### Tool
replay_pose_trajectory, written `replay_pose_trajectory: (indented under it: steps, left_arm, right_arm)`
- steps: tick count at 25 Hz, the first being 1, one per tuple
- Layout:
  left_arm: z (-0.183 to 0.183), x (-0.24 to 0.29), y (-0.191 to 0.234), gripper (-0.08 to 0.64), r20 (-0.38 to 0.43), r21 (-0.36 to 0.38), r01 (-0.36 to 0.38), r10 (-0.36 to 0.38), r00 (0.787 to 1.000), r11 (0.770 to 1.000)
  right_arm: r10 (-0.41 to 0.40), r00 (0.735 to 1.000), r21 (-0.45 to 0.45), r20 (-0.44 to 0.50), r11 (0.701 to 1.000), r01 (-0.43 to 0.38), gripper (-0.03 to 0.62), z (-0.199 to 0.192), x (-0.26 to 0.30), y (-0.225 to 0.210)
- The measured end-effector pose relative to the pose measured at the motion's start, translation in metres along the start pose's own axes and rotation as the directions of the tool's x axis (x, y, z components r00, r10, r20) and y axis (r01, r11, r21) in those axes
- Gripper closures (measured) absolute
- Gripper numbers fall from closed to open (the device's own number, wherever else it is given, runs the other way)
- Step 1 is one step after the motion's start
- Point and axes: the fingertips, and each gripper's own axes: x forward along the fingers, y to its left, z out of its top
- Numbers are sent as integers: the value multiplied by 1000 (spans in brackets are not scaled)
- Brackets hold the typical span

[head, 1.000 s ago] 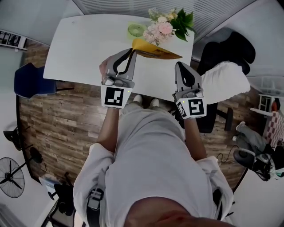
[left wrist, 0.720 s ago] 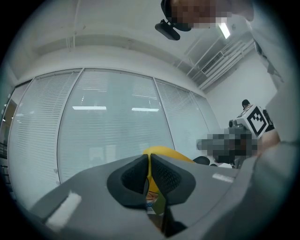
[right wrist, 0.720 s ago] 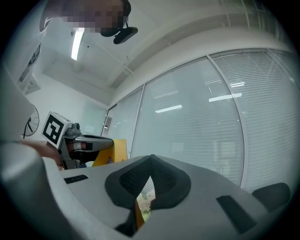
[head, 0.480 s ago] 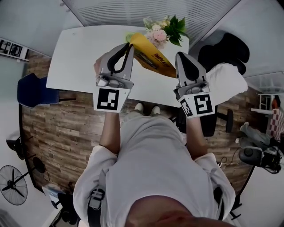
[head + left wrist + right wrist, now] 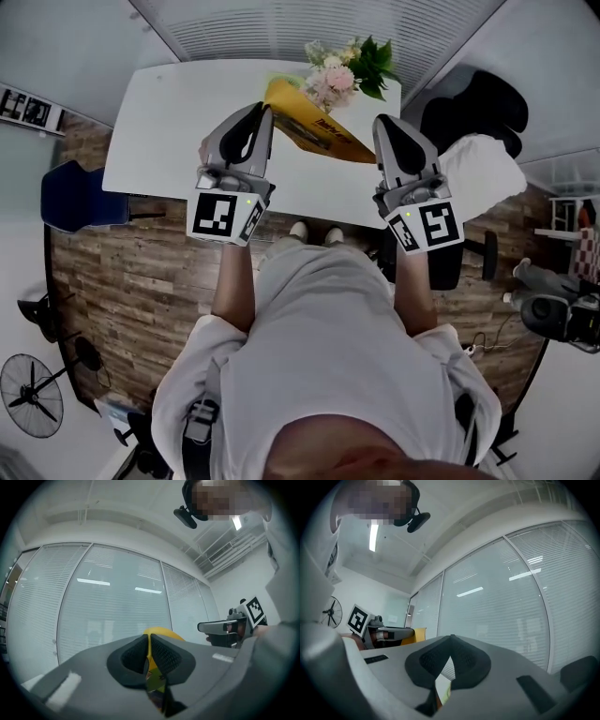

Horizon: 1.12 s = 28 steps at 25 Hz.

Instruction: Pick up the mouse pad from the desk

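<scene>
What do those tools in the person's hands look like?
Each is a grey, tapering two-fingered claw, the left claw and the right claw, with black meshed pads inside the tips. Behind each sits a white cube printed with black square markers. The person wears a white short-sleeved shirt.

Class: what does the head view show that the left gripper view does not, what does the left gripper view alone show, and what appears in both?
Head view only: the white desk, the flowers and the wooden floor. Left gripper view only: the blind-covered glass wall, and a close look at the left gripper shut on the thin edge of the yellow mouse pad. Both: the mouse pad and the right gripper.
</scene>
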Motion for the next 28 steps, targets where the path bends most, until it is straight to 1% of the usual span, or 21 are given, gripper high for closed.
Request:
replay_pose_trajectory:
  steps: [5,10,12,16,19,23,28]
  left_arm:
    - [-6,-5,6,543,-25,-26,-10,10,1000,1000]
    - [-16,-6,6,543,-36,-2,-18,18,999,1000]
    - [-20,-4,7,543,-36,-4,-19,19,999,1000]
    - [-21,-2,8,543,-31,-9,-21,21,999,1000]
    - [-18,1,6,541,-25,2,-12,12,1000,1000]
    - [-12,4,1,541,-9,6,12,-12,1000,1000]
    - [-8,8,-6,541,1,4,21,-21,1000,1000]
  right_arm:
    - [18,1000,-2,3,1000,-18,595,-9,1,7]
    - [3,1000,-12,-3,1000,-3,595,-21,0,8]
    - [-6,1000,-9,0,1000,6,595,-22,1,5]
    - [-26,1000,-11,10,1000,26,595,-19,1,-1]
    - [-36,999,-24,21,999,37,595,-12,-1,-1]
    - [-33,999,-93,42,995,36,595,5,-4,7]
    - [-39,998,-49,47,998,41,595,1,-4,-3]
